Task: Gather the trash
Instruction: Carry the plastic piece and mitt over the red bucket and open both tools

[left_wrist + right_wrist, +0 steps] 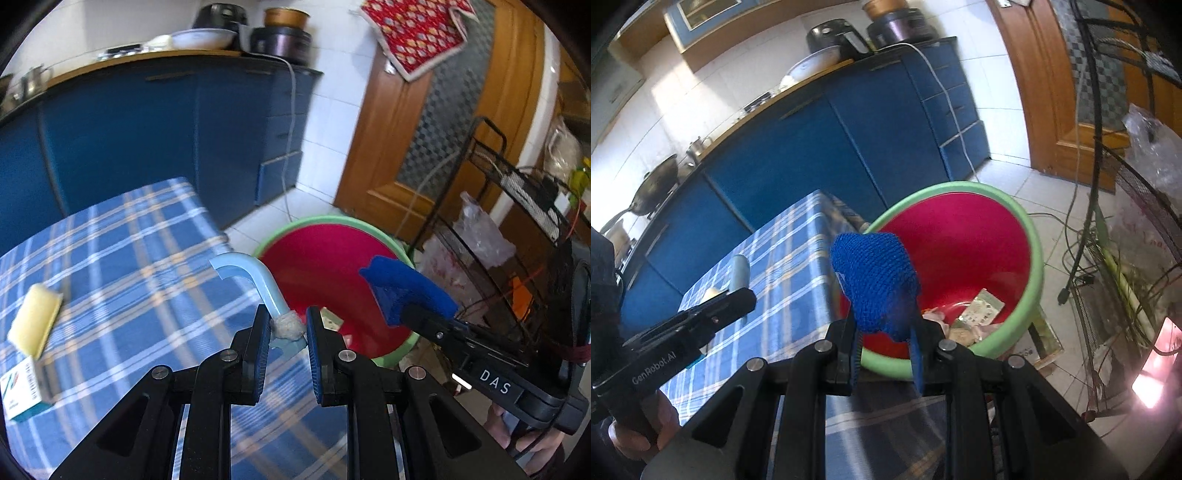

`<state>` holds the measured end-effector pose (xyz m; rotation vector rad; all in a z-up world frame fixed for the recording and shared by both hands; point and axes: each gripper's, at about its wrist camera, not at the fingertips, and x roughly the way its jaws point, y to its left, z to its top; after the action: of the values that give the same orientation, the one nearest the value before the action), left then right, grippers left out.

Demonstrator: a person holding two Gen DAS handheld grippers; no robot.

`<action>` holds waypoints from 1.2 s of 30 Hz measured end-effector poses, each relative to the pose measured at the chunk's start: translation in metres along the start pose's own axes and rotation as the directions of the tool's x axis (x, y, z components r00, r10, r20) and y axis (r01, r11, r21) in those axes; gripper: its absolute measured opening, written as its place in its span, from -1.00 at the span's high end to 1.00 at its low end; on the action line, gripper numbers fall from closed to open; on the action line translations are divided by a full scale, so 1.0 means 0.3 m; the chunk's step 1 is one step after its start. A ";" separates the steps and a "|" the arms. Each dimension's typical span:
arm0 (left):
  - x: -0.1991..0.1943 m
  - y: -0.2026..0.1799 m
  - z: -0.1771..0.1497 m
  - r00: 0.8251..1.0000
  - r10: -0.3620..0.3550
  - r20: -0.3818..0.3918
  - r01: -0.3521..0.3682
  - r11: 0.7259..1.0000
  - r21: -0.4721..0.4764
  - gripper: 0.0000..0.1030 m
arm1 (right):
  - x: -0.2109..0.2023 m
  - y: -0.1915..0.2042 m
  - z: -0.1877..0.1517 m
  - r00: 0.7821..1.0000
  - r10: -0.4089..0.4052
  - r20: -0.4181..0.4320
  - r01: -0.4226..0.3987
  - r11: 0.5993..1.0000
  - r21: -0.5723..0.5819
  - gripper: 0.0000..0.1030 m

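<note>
My left gripper (288,330) is shut on a light blue hooked plastic piece (255,277), with the pads pressing a grey wad on its stem. It hovers at the checked table's (122,251) right edge, beside the red bin with a green rim (332,220). My right gripper (886,332) is shut on a blue mesh scrap (875,277) above the bin's (1036,258) near rim. Inside the bin lie a printed packet (982,308) and other scraps. The left wrist view also shows the blue mesh scrap (406,291) over the bin. A yellow sponge (35,321) and a small box (22,391) rest on the table.
Blue cabinets (147,147) run behind the table, with pots and bowls on top. A black wire rack (517,192) with bags and cables stands right of the bin. Behind it is a wooden door (376,166). Cables (1071,229) trail over the tiled floor.
</note>
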<state>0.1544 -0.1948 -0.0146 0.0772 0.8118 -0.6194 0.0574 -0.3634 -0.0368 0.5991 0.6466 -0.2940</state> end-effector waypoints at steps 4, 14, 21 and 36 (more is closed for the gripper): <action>0.070 -0.046 0.013 0.999 -0.015 -0.029 0.016 0.999 0.032 0.62 | 0.019 -0.054 0.008 1.000 -0.014 0.000 0.014 0.999 0.028 0.50; 0.197 -0.106 0.018 0.996 -0.016 -0.086 0.023 0.996 0.081 0.62 | 0.072 -0.134 0.006 0.999 -0.028 -0.018 0.030 0.996 0.078 0.46; 0.218 -0.104 0.019 0.997 0.001 -0.083 0.005 0.997 0.074 0.03 | 0.093 -0.151 0.002 0.999 -0.023 -0.031 0.026 0.996 0.085 0.36; 0.152 -0.033 0.013 0.998 0.030 -0.058 -0.030 1.000 0.006 -0.01 | 0.067 -0.108 -0.003 1.000 -0.012 -0.011 0.013 0.998 0.056 -0.09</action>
<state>0.1754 -0.2263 -0.0420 0.1127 0.8642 -0.5933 0.0584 -0.3902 -0.0641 0.6508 0.6541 -0.3219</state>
